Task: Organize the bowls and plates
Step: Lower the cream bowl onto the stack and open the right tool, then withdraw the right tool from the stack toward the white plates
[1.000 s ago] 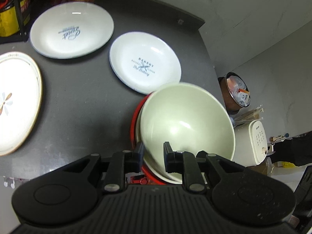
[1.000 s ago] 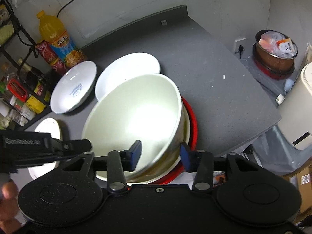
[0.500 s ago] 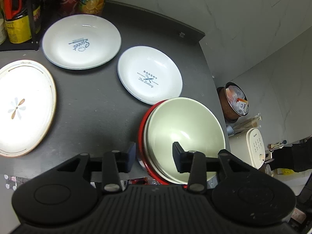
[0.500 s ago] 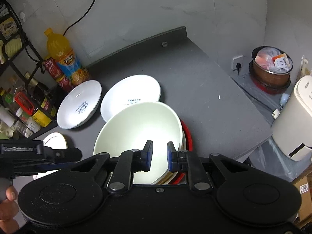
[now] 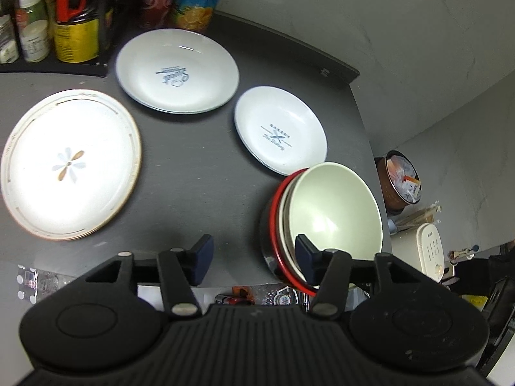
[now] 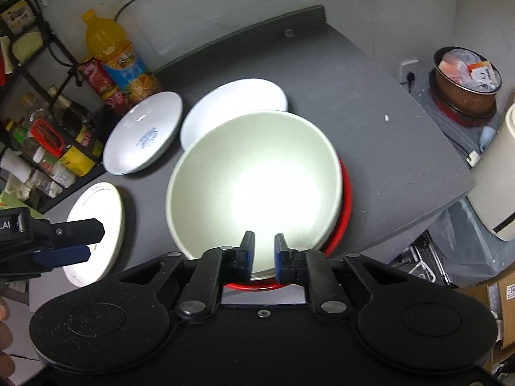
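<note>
A pale green, glossy round bowl [image 6: 256, 180] sits nested on top of a short stack, with a cream-rimmed bowl and a red-rimmed bowl [image 5: 276, 222] showing under it, at the near right corner of the dark grey countertop [image 6: 370, 109]. The right gripper [image 6: 263, 254] has its blue-padded fingers drawn nearly together on the near rim of the green bowl, though glare off the glaze makes it hard to say whether both pads actually press it. The left gripper [image 5: 251, 259] is spread wide and empty, its right finger in front of the stack's rim, its left finger over bare counter.

Just behind the stack lies a white shallow plate printed "BAKERY" [image 5: 280, 135], its edge partly covered by the bowls. Farther back is a larger white plate with blue script [image 5: 177, 70], and to the left a white plate with a gold rim and flower motif [image 5: 69, 167].

Along the back wall (a pale, marbled surface) stand an orange juice bottle [image 6: 112, 51] and red cans [image 6: 103, 83], beside a black wire rack of jars [image 6: 42, 135]. Beyond the counter's right edge, a copper-coloured bin [image 6: 463, 80] and a white appliance [image 5: 429, 251] stand on the floor.
</note>
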The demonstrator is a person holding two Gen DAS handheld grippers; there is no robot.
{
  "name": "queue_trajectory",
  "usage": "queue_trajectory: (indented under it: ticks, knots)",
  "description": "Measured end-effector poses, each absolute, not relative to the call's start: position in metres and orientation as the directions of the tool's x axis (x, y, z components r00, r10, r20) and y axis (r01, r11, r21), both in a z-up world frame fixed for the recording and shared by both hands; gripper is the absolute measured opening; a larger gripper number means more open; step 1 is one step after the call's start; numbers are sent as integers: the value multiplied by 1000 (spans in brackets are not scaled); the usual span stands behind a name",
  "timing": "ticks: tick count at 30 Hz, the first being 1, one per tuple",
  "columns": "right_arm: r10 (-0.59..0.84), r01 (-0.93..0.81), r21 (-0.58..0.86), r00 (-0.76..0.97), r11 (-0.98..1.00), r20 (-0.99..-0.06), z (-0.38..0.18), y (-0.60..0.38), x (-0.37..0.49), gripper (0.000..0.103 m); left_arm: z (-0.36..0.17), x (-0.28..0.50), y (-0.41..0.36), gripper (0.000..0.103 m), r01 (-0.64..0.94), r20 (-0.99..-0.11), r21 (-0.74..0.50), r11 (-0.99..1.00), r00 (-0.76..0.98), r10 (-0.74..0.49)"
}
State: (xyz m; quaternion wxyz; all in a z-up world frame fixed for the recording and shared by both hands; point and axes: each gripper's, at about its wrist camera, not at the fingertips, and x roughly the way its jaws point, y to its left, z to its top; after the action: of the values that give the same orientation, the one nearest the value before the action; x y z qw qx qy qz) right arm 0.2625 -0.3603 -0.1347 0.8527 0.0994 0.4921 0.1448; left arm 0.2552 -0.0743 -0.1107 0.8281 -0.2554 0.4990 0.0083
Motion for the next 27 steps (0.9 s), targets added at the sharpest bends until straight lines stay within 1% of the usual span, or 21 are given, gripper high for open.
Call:
queue_trajectory:
  ticks: [2,4,6,7,8,10,12,14,18,22,25,27]
  knots:
    - [350,-169,306,478,937,-806,-129,-354,261,29,-107,251,-70,62,-278,-828,-412,868,511,-230]
    - [359,-190,304,480,933,-801,-124,-349,260,32,-103,247,-66,66,-287,-823,-408,867,526,-214]
    - [368,-211,303,481,929,-796,-118,-344,260,40,-99,245,-63,68,-296,-818,-405,865,539,-199]
    - [371,-219,300,483,928,-793,-115,-342,260,49,-97,243,-61,69,-301,-816,-402,865,546,-190]
    - [373,-232,294,486,927,-790,-113,-339,260,54,-95,242,-60,72,-305,-815,-395,867,552,-178]
    - [378,-256,285,484,924,-789,-109,-333,259,58,-93,238,-59,75,-315,-816,-371,874,559,-145]
    - [391,-275,289,480,917,-785,-105,-327,260,67,-91,233,-57,80,-320,-819,-349,881,562,-121]
    - [403,-295,289,478,911,-780,-102,-321,260,79,-89,229,-55,82,-318,-821,-331,888,561,-105]
    - [420,-339,280,474,898,-774,-97,-307,262,84,-84,222,-47,83,-336,-821,-308,890,566,-70]
    - [443,-375,279,479,884,-758,-88,-296,263,90,-82,220,-40,84,-361,-825,-257,896,564,-9]
    - [457,-413,267,480,871,-749,-82,-285,266,96,-84,219,-33,84,-380,-829,-261,887,560,-4]
    - [467,-439,257,481,861,-742,-78,-278,269,98,-86,220,-28,84,-404,-831,-256,878,557,14]
